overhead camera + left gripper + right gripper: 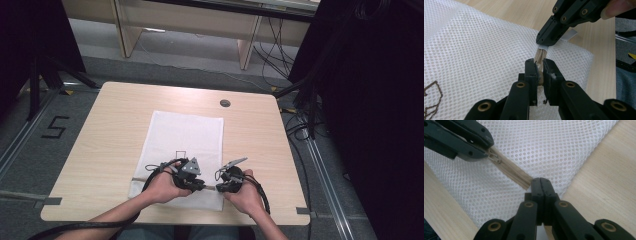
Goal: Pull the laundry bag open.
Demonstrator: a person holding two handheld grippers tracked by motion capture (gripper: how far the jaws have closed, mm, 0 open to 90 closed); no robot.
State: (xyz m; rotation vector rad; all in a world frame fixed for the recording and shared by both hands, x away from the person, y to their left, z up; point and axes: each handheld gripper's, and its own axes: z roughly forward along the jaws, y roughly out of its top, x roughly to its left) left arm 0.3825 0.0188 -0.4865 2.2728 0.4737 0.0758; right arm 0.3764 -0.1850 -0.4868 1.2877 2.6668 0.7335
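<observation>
The high view shows a white mesh zippered bag lying flat on a pale wooden bench, its near edge under both hands. The left gripper and right gripper meet just beside each other at that edge. The left gripper view shows what the high view cannot: its fingers are clenched on the beige zipper slider, with the right gripper pinching a small white tab at the bag's end. The right gripper view shows the beige zipper tape running from the left gripper to its own fingers, closed on the bag's edge at the zipper's end. Grey floor, a painted "5" and black cables surround the bench.
</observation>
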